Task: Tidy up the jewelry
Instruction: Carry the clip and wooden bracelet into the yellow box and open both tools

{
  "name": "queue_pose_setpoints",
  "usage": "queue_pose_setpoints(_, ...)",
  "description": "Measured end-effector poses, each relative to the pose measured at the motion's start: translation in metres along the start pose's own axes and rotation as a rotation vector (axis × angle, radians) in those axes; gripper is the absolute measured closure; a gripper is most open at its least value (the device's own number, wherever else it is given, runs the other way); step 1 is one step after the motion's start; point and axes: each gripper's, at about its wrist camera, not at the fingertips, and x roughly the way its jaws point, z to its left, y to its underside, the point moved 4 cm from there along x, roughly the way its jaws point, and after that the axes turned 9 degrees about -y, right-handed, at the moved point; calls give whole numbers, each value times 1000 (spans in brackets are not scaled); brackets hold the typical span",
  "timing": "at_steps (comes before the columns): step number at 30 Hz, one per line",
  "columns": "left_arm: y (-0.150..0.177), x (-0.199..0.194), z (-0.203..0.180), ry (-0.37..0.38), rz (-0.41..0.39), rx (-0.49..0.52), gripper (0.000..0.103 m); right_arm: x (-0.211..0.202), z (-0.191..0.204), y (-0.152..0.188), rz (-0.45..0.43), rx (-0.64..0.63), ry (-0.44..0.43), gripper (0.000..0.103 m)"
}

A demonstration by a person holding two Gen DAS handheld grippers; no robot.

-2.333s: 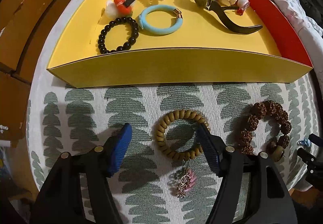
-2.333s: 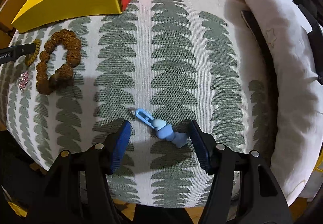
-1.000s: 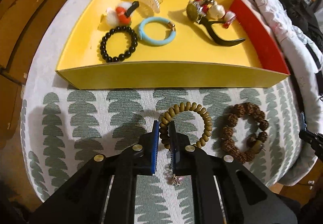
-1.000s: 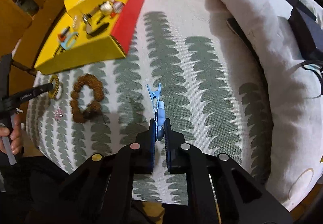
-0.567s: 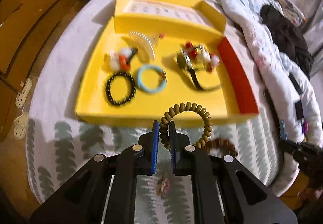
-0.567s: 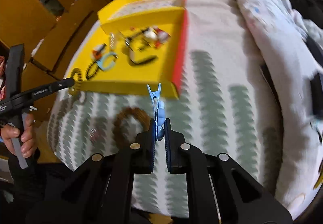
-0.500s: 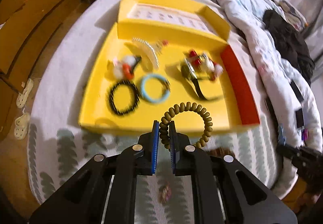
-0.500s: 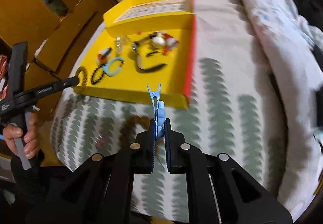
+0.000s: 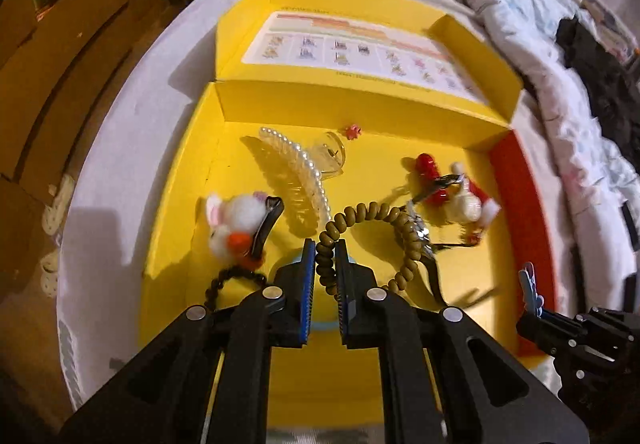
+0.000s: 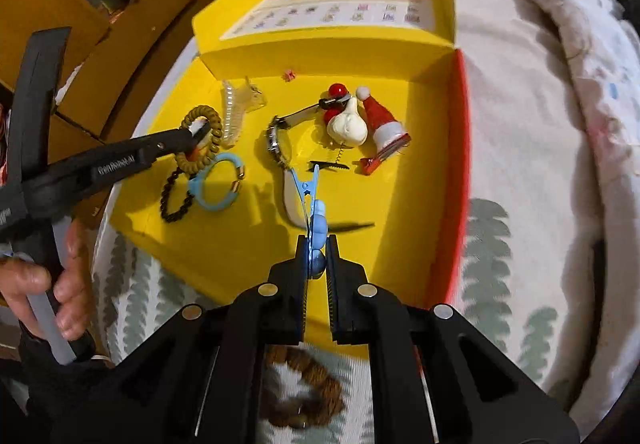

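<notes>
Box (image 10: 400, 212) holds watch (image 10: 276, 140), bangle (image 10: 216, 184), perhaps Santa charm (image 10: 384, 120).

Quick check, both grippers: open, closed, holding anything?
Left gripper: closed on the olive bead bracelet, over the yellow tray.
Right gripper: closed on the blue hair clip.

Warm, fairly bright light falls from above; the tray (image 9: 400, 116) shows hard shadows. Fisheye bending and dark corners; motion blur toward frame edges.
</notes>
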Motion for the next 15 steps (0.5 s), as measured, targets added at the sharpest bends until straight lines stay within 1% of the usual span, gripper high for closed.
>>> queue_pose_setpoints(4,1,19,-7,-35,36,21,93,25,-18,-11,37,19,23,94)
queue_pose_setpoints(8,1,29,-4,-78,49,25,93,35,-25,-18,50,23,29,94)
queue_pose_setpoints(12,4,35,0,-103,50,38,93,26,-16,-13,48,3,-10,94)
queue_pose_setpoints(15,4,36,3,-95,54,36,93,19,-1,-8,47,-29,-42,94)
